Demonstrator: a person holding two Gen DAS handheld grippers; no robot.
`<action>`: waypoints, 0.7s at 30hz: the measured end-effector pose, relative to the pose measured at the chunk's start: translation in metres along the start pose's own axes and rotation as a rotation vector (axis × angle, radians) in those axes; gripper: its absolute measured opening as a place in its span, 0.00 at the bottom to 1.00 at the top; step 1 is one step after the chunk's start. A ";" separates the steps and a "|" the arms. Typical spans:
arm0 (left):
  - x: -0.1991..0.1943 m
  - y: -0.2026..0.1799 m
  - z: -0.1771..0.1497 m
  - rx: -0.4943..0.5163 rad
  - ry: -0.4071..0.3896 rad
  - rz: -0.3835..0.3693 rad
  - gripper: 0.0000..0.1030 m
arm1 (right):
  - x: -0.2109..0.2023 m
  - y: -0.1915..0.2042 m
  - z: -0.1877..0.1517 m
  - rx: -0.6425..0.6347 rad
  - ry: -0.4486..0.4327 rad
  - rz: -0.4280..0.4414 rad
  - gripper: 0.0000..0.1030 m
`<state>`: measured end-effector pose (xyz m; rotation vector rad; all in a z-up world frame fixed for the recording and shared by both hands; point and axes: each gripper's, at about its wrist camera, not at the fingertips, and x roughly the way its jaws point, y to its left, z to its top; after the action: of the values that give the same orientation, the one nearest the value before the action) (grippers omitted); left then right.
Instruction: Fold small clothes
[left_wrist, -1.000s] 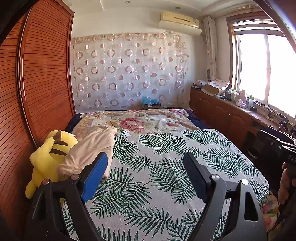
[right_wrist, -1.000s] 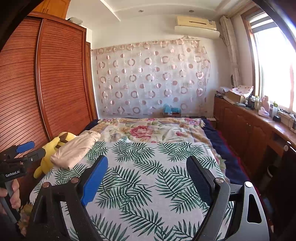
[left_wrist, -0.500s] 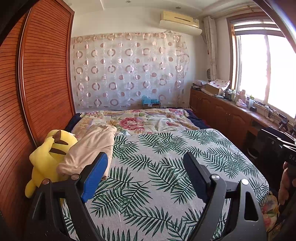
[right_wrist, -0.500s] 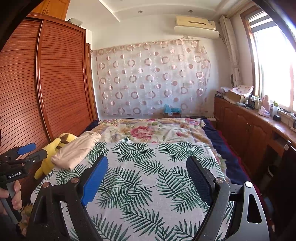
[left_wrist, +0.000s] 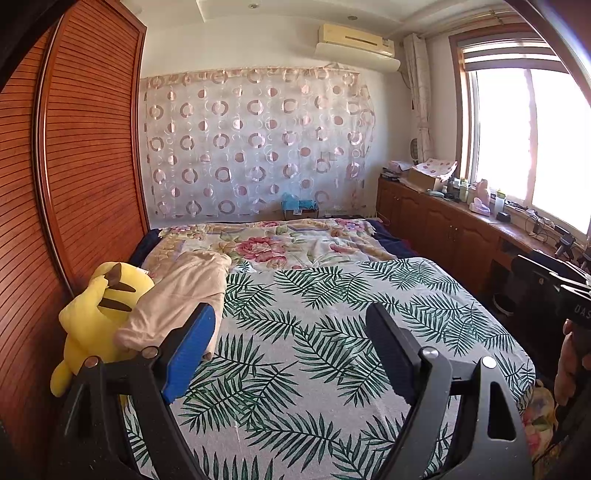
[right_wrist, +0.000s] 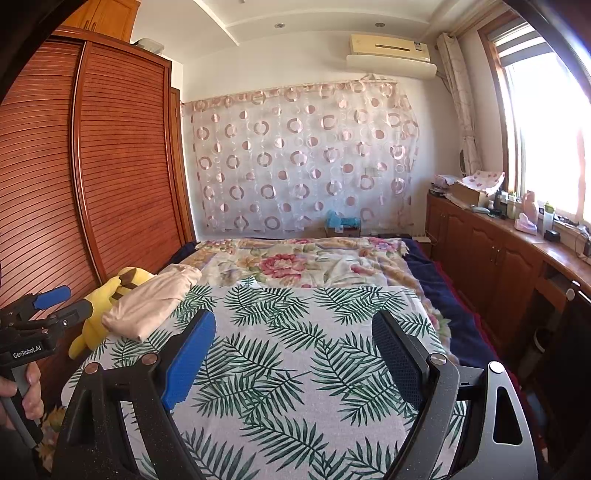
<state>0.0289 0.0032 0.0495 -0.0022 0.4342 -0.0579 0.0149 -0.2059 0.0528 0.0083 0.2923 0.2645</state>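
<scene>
On the far left of the bed a yellow plush toy (left_wrist: 99, 314) leans by the wardrobe, touching the beige garment (left_wrist: 181, 295) beside it. My left gripper (left_wrist: 291, 347) and right gripper (right_wrist: 295, 350) both gape wide over the leaf-print sheet (left_wrist: 314, 332), holding nothing.

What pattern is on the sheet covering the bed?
Green palm fronds on a white sheet, clearest in the right wrist view.

A slatted wooden wardrobe (right_wrist: 92, 166) fills the left of the frame. A circle-patterned curtain (right_wrist: 303, 158) covers the far wall under an air conditioner (right_wrist: 391, 55). Bright daylight enters the window (left_wrist: 524, 136) at right, above low wooden cabinets (left_wrist: 436, 225).
</scene>
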 end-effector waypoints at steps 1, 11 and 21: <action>0.000 0.000 0.000 -0.001 0.001 -0.001 0.82 | 0.000 0.000 0.000 0.001 0.000 0.000 0.85; 0.000 0.000 0.000 -0.001 0.000 -0.001 0.82 | 0.001 0.000 -0.001 0.001 -0.001 0.000 0.85; 0.000 0.000 0.000 0.000 -0.001 -0.001 0.82 | 0.002 0.000 -0.001 0.002 -0.002 -0.001 0.85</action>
<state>0.0285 0.0029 0.0493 -0.0026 0.4335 -0.0586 0.0165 -0.2057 0.0517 0.0103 0.2901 0.2632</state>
